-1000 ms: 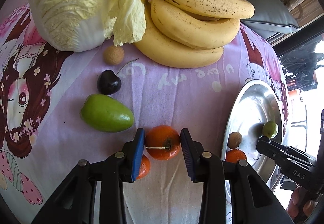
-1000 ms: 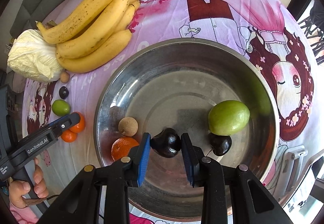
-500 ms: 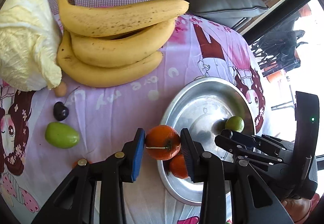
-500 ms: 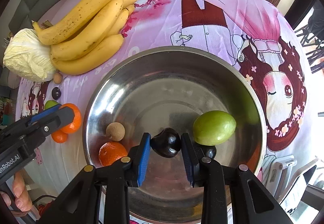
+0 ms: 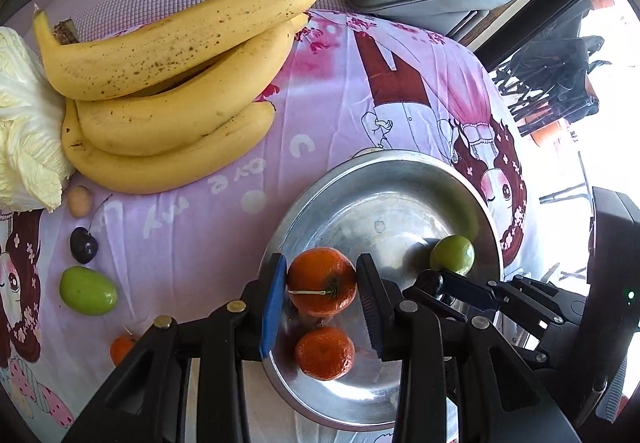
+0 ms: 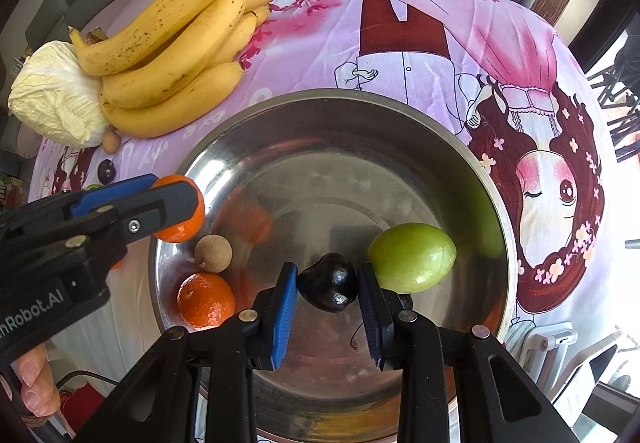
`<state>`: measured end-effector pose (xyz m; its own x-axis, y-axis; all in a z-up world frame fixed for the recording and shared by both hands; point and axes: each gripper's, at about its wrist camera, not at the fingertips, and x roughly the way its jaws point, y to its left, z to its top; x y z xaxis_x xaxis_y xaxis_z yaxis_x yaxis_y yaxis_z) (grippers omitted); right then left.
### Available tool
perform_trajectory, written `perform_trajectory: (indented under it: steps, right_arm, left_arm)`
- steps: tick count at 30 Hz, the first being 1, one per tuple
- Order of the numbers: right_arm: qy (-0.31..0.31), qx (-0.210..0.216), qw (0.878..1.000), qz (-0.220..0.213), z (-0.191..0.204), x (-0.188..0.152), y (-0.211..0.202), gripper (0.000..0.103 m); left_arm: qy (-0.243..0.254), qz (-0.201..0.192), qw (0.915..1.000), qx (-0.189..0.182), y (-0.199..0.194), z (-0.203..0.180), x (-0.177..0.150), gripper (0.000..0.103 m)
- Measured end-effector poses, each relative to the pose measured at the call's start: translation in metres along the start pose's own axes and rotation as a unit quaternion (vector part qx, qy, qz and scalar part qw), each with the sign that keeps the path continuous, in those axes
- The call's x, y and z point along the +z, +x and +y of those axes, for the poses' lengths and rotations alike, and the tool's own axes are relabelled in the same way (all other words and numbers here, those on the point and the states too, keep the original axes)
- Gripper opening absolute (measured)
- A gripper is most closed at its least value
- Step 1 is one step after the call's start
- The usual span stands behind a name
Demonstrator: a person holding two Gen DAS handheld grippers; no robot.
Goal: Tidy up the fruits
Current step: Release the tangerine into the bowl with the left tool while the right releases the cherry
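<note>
The bowl (image 6: 496,211) sits on the cloth-covered desk (image 5: 340,91). In it lie a tangerine (image 6: 206,299), a longan (image 6: 213,253) just behind that, and a plum (image 6: 412,258) to the right. Left of the bowl and farther back lie the bananas (image 5: 168,91), with the cabbage (image 5: 24,131) touching their left side.

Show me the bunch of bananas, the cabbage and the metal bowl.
bunch of bananas (image 5: 172,83), left wrist view, middle banana's skin.
cabbage (image 6: 56,99), right wrist view, outer leaves.
metal bowl (image 6: 332,179), right wrist view, bare inner wall.
</note>
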<state>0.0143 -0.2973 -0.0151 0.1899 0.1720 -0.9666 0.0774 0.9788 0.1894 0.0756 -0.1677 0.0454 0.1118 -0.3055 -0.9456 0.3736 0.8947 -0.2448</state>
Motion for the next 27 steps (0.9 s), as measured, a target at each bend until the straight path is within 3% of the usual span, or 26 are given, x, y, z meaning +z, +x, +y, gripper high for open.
perform_trajectory:
  steps: [13,23,27]
  right_arm:
    - [-0.004,-0.006,1.000,0.014,0.009,-0.001,0.013,0.033]
    - [0.002,-0.016,1.000,0.024,0.016,0.001,0.015,0.033]
    - [0.011,-0.013,0.999,0.027,0.019,0.005,0.011,0.041]
  left_arm:
    - [-0.011,0.020,0.9997,0.005,0.016,-0.002,0.002,0.038]
    - [-0.018,0.013,0.9998,-0.002,0.001,0.003,-0.002,0.038]
    - [-0.018,0.006,0.9998,0.000,-0.009,0.010,-0.007,0.039]
